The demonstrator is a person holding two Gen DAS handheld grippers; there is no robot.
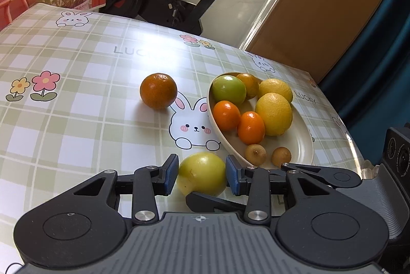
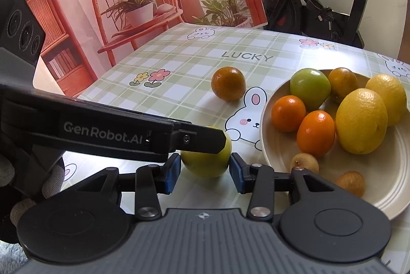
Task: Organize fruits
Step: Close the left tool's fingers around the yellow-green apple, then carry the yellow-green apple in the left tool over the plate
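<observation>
Both grippers bracket the same yellow-green fruit [image 1: 202, 174] lying on the checked tablecloth [image 1: 77, 68] just beside the plate [image 1: 305, 145]. Left gripper [image 1: 202, 172]: pads apart, one on each side of that fruit, seemingly just short of touching it. Right gripper [image 2: 205, 168]: pads likewise spread either side of it, not clamped. On the plate lie two lemons, a green fruit, three orange ones and two small brown ones. Beyond the plate's far-left rim, apart from it, sits a lone dark orange [image 1: 158, 91].
</observation>
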